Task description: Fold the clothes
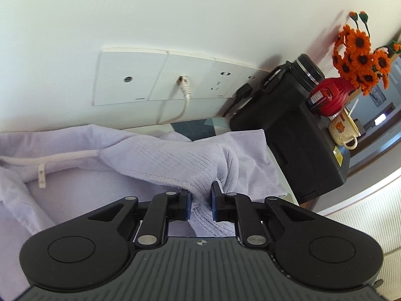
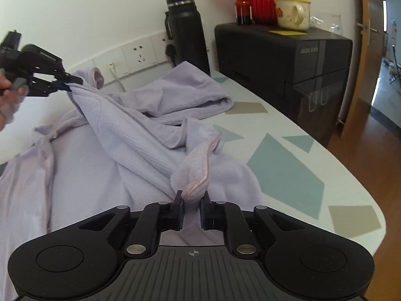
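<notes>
A lilac ribbed garment lies rumpled across the patterned table. My right gripper is shut on a bunched cuff with pink piping, held just off the cloth below. My left gripper appears at the left of the right wrist view, held by a hand, raised and pinching another part of the same garment, which stretches taut between the two. In the left wrist view the left gripper is shut on a fold of the lilac garment, with a white neck tag at the left.
A black appliance stands at the table's far end, bearing a red vase, a cream mug and a small bottle. A black flask and wall sockets are behind. Wooden floor lies to the right.
</notes>
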Tool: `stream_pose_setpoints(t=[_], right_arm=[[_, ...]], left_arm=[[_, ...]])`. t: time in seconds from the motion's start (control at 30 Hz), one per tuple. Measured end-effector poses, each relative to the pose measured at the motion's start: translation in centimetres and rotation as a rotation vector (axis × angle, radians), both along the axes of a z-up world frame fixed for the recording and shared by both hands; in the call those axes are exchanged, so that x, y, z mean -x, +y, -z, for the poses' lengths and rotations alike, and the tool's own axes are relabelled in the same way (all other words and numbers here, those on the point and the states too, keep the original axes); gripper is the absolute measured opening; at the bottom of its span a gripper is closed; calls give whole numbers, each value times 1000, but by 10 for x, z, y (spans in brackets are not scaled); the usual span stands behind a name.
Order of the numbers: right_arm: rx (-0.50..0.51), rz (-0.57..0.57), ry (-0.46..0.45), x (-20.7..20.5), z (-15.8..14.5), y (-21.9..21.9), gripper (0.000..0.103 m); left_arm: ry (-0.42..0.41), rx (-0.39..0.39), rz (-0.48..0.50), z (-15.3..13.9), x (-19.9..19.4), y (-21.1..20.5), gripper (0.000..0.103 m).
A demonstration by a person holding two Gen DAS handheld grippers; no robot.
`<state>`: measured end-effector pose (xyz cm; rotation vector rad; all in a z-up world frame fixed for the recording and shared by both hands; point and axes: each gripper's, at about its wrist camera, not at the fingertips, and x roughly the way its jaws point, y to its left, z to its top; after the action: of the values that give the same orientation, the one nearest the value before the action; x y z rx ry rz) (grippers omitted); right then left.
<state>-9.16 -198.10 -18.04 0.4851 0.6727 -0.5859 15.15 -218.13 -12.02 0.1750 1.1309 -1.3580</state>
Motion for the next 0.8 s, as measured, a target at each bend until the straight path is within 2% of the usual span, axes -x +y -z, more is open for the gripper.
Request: stream_pose_setpoints(t=[0.17, 0.3, 0.4, 0.47, 0.53, 0.6, 0.7, 0.8], right_arm=[[-151, -81, -72, 45, -6, 12, 10], [-214, -195, -33, 60, -3, 32, 10], [-290, -260, -4, 63, 9, 45, 10], [-316, -306, 22, 63, 18, 54, 10], [-332, -347, 53, 62, 27, 65, 10], [-334, -374, 81, 62, 34, 73, 10], [-337, -405, 87, 66, 35, 78, 10], [-342, -401, 92, 67, 37, 76, 10]], left_arm=[[-23, 4, -9, -9, -7, 25, 15], [-17, -17, -51, -3, -23, 54, 15], [20, -81, -145, 18, -39, 78, 15], [38, -120, -213, 32, -48, 87, 24], [56, -159, -282, 45, -58, 96, 46], [67, -164, -330, 50, -65, 103, 55], [60, -127, -362, 42, -69, 105, 66], [-7, -96, -319, 26, -57, 91, 68]])
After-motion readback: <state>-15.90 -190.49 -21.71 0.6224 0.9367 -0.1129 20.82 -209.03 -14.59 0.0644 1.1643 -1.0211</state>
